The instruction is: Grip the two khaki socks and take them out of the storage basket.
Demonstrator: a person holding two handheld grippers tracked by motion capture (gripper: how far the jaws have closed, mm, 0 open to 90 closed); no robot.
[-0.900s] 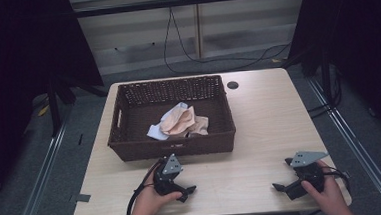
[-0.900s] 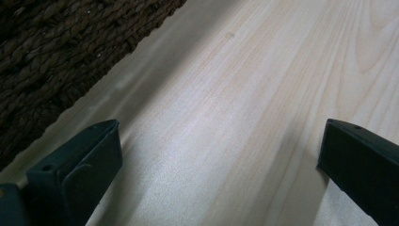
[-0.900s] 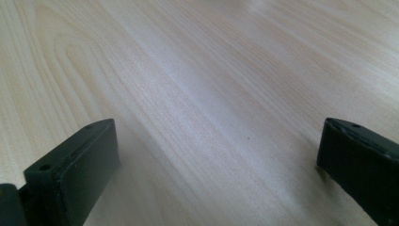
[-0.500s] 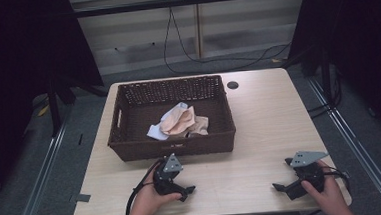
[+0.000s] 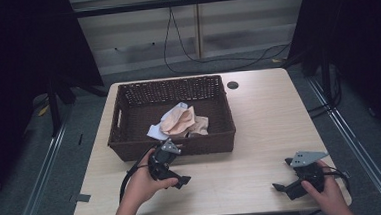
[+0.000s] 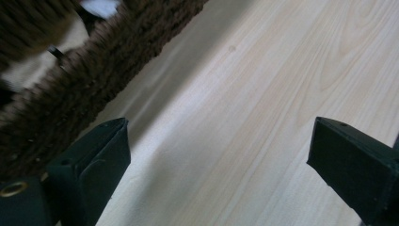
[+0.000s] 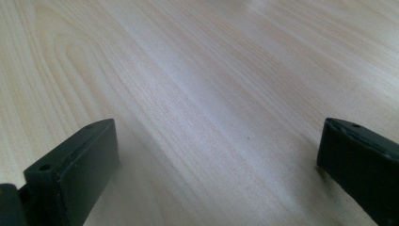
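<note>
A dark brown wicker basket (image 5: 130, 143) stands on the left half of the table and holds a peach cloth (image 5: 178, 122) and a white cloth (image 5: 156, 132), crumpled together. My left gripper (image 5: 175, 174) is in a hand just in front of the basket's front wall. In the left gripper view the left gripper (image 6: 216, 160) is open over bare wood, with the basket wall (image 6: 70, 89) at the upper left. My right gripper (image 5: 284, 179) rests near the table's front right corner. In the right gripper view the right gripper (image 7: 216, 160) is open with only wood grain between its jaws.
The light wooden table (image 5: 269, 117) has a round black cable hole (image 5: 232, 85) behind the basket's right corner. Cables trail on the floor (image 5: 215, 61) beyond the far edge. Dark stands flank the table on both sides.
My left gripper has moved a little away from the person, closer to the basket's front wall. The right gripper has stayed in place.
</note>
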